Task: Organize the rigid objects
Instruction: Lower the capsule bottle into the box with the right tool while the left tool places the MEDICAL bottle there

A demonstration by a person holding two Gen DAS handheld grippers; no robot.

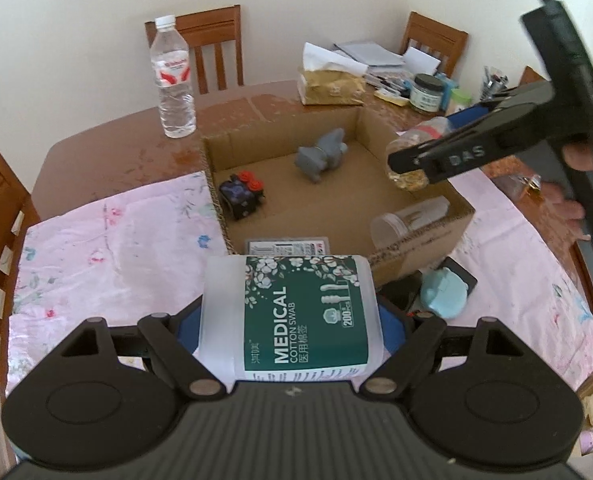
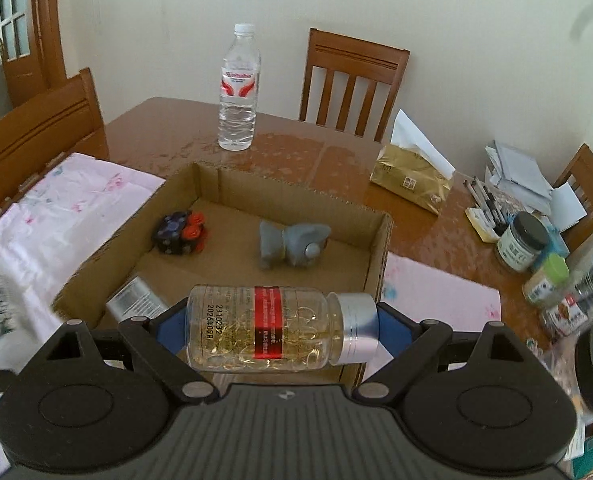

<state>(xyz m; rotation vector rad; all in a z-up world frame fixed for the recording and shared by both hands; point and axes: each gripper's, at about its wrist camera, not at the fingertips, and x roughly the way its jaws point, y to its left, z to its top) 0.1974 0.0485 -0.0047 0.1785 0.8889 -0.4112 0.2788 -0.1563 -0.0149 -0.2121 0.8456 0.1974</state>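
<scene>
Left gripper's pads: hidden behind the translucent white cotton swab tub with a green label (image 1: pixel 292 316).
Tub's base: cut off behind the gripper body.
Flat printed card (image 1: pixel 287 246) in the brown cardboard box (image 1: pixel 424 236): lower part hidden by the tub.
Pale blue round object (image 1: pixel 444 294) beside the box: shape unclear.
Clear capsule bottle with red band and silver cap (image 2: pixel 280 328): label print too small to read.
Jars (image 2: pixel 544 280) at right-wrist view's right edge: blurred.

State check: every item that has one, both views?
Left tool: shut on swab tub, lying sideways.
Right tool: shut on capsule bottle, capped, lying sideways.
Water bottle: upright, capped.
Box: open.
Grey toy: in box, on its side.
</scene>
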